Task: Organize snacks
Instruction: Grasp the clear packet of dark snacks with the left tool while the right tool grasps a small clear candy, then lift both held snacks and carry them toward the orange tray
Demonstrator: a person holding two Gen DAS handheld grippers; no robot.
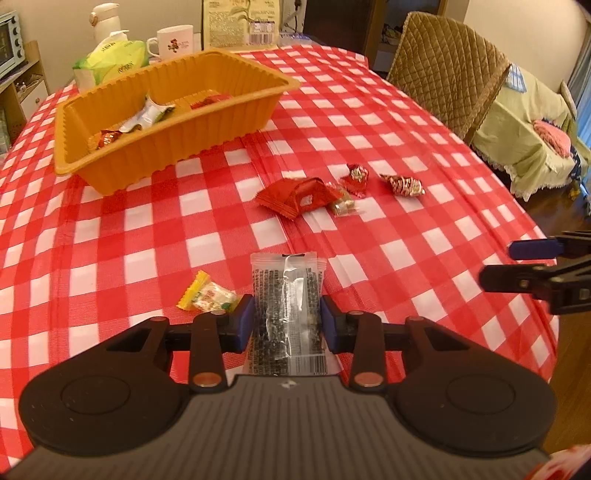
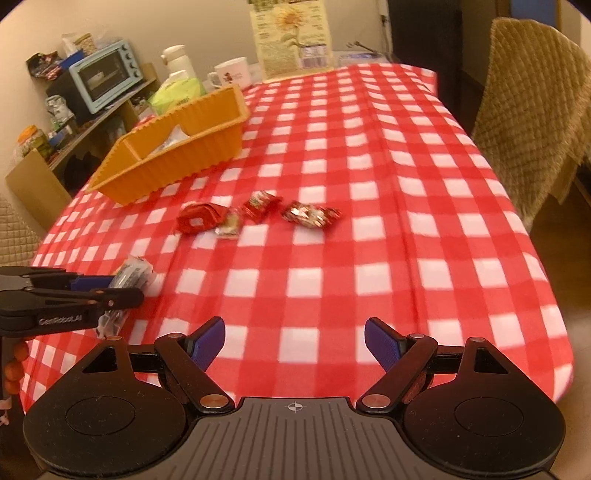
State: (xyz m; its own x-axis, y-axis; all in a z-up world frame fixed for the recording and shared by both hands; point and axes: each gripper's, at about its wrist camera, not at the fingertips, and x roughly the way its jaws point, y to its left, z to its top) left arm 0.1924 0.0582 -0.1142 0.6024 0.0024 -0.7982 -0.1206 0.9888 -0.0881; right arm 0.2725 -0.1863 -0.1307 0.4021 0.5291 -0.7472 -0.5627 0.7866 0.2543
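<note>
My left gripper [image 1: 287,321] is shut on a clear packet of dark snack [image 1: 286,295], held just above the checked tablecloth; it also shows in the right wrist view [image 2: 127,280]. A yellow and white candy [image 1: 208,295] lies just left of it. A red packet [image 1: 299,195], a small clear candy [image 1: 341,205] and two red foil candies [image 1: 357,177] [image 1: 404,184] lie mid-table. The orange tray [image 1: 177,147] at the far left holds several snacks. My right gripper [image 2: 294,341] is open and empty over the near table edge.
A green tissue pack [image 1: 118,62], a white mug [image 1: 175,40] and a large paper bag [image 1: 240,22] stand behind the tray. A quilted chair [image 1: 450,77] stands at the table's right side. A shelf with a toaster oven [image 2: 105,75] is at the left.
</note>
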